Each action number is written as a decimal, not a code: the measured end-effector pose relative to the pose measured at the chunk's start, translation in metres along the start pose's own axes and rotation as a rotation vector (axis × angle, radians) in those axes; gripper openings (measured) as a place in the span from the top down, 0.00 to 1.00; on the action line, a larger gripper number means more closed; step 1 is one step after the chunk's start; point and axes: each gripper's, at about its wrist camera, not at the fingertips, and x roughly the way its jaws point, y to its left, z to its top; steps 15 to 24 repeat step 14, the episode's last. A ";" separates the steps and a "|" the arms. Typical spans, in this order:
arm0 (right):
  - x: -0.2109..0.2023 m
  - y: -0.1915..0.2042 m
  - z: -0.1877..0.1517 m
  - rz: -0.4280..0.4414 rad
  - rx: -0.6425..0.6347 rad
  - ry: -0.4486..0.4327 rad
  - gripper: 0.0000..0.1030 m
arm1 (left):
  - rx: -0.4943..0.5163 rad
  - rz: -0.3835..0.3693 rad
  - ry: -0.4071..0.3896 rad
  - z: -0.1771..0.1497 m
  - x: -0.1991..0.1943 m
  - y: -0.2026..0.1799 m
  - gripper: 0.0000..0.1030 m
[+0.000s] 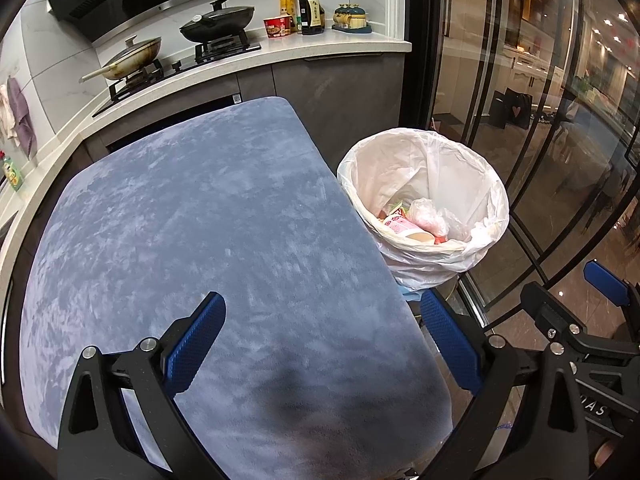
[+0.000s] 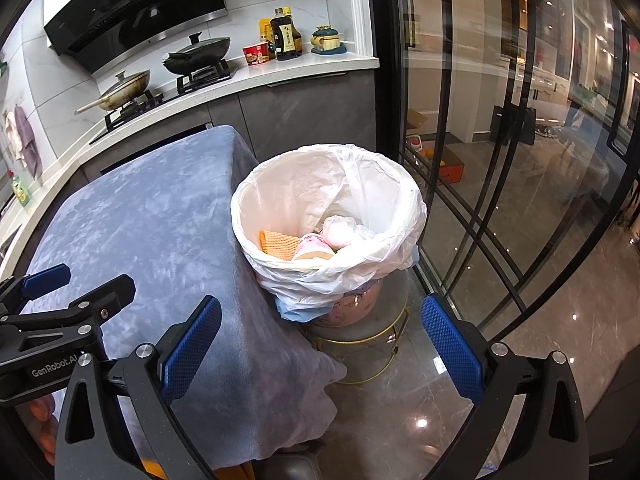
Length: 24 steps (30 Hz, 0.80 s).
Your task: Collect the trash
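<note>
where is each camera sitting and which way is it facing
Left wrist: sits on the left gripper, open, facing forward over the blue-covered table toward the stove counter; the right gripper shows at the right edge.
Right wrist: sits on the right gripper, open, off the table's right edge, facing the lined trash bin and glass doors; the left gripper and fingertips show at left.
Shared: table, bin, counter.
</note>
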 end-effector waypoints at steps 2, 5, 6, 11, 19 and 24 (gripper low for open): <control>0.000 -0.001 0.000 0.000 0.001 0.000 0.06 | 0.001 -0.001 0.000 0.000 0.000 0.000 0.09; 0.000 -0.001 -0.001 0.000 0.005 0.000 0.06 | 0.004 -0.004 0.000 -0.002 0.000 -0.002 0.09; 0.001 -0.001 -0.001 0.000 0.007 0.001 0.06 | 0.006 -0.005 0.000 -0.002 0.001 -0.002 0.09; 0.000 -0.003 -0.003 -0.001 0.012 0.000 0.06 | 0.007 -0.014 0.003 -0.002 0.002 -0.003 0.09; 0.001 -0.004 -0.004 -0.001 0.016 -0.001 0.06 | 0.015 -0.019 0.004 -0.002 0.003 -0.003 0.09; 0.001 -0.004 -0.004 -0.001 0.016 -0.001 0.06 | 0.015 -0.019 0.004 -0.002 0.003 -0.003 0.09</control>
